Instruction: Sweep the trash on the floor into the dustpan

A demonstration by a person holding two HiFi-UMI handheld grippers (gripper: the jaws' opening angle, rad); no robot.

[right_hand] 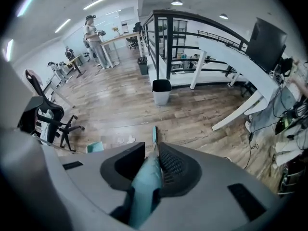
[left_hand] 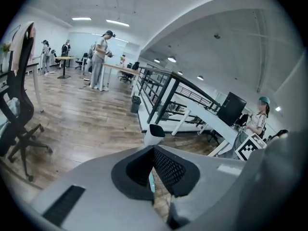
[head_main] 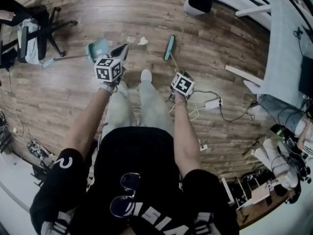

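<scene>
A teal broom lies with its head (head_main: 169, 47) on the wood floor ahead of me, its thin handle (right_hand: 144, 186) running back between the jaws of my right gripper (head_main: 176, 75), which is shut on it. In the right gripper view the broom head (right_hand: 154, 134) shows past the gripper (right_hand: 153, 160). Scraps of white trash (head_main: 143, 40) (right_hand: 130, 139) lie between the broom and a teal dustpan (head_main: 98, 48) (right_hand: 95, 147), whose long handle points left. My left gripper (head_main: 122, 50) (left_hand: 154, 150) hovers beside the dustpan, pointing forward, jaws together; a teal sliver shows below them.
A white waste bin (head_main: 198, 1) (right_hand: 161, 91) stands ahead. A black office chair (head_main: 34, 31) is at the left. A white desk (head_main: 288, 48) lines the right side, with cables and a power adapter (head_main: 212, 103) on the floor near it. People (left_hand: 100, 61) stand far off.
</scene>
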